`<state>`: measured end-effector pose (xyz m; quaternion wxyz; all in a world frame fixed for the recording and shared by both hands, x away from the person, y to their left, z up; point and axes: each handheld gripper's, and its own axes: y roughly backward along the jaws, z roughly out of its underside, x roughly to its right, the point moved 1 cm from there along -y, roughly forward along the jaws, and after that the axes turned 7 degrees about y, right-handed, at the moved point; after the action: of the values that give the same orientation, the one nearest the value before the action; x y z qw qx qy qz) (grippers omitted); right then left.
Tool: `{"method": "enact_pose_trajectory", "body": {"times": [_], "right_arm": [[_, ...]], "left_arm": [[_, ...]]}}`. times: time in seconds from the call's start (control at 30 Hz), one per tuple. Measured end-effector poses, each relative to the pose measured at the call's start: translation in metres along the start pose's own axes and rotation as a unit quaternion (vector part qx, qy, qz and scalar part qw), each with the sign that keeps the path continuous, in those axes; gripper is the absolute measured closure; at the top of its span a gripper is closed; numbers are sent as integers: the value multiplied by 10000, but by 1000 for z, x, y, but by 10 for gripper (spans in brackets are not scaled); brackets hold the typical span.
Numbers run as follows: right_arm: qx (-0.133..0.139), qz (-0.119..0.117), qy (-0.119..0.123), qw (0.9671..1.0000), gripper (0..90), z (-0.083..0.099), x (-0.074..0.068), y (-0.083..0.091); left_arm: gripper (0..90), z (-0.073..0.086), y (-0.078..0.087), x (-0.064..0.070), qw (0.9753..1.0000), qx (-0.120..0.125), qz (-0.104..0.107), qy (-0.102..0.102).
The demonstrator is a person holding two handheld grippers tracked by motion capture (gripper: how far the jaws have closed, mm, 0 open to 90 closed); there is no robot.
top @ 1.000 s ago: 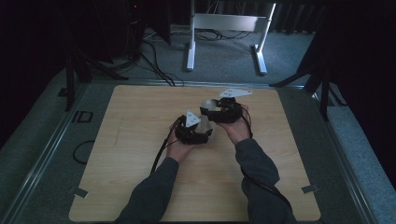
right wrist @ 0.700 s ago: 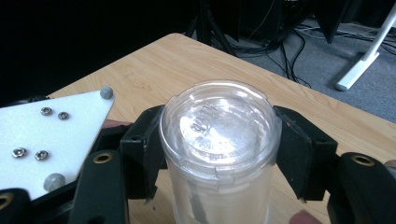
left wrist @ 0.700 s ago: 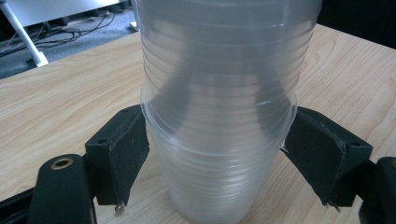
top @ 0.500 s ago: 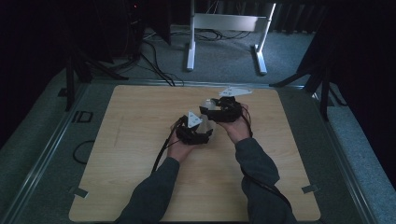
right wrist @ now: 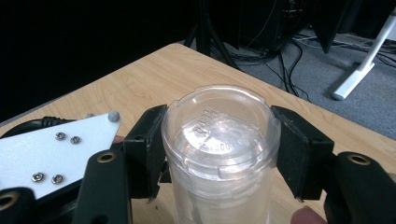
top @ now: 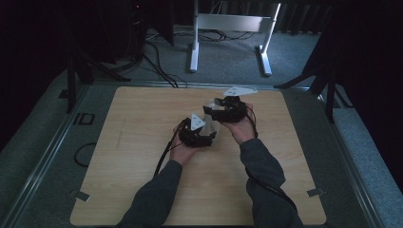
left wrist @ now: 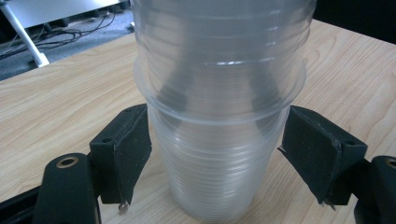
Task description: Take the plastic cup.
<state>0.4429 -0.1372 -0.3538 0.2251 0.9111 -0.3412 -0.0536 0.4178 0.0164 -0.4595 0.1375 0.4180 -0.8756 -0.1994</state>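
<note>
A stack of clear plastic cups (top: 212,121) is held over the middle of the wooden table (top: 138,147), between the two hands. In the left gripper view the ribbed cup stack (left wrist: 219,84) runs between the black pads, which press its narrower end just below a rim; my left gripper (left wrist: 217,149) is shut on it. In the right gripper view a cup's embossed base (right wrist: 219,130) faces the camera and both pads touch its sides, so my right gripper (right wrist: 219,147) is shut on that end. From above, the left gripper (top: 209,134) sits nearer the person than the right gripper (top: 212,110).
A white metal stand (top: 228,21) and loose cables (top: 157,66) lie on the grey floor beyond the table. Black tripod legs (top: 76,71) stand at the left and others (top: 328,80) at the right. Tape tabs mark the table's near corners.
</note>
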Motion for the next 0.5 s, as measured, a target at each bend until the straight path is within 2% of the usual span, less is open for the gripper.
{"method": "enact_pose_trajectory", "body": {"times": [0.5], "right_arm": [[88,-61,-92,9999,412,-10,2,7]], "left_arm": [[245,1,1,-1,10000,-34,36,49]]}}
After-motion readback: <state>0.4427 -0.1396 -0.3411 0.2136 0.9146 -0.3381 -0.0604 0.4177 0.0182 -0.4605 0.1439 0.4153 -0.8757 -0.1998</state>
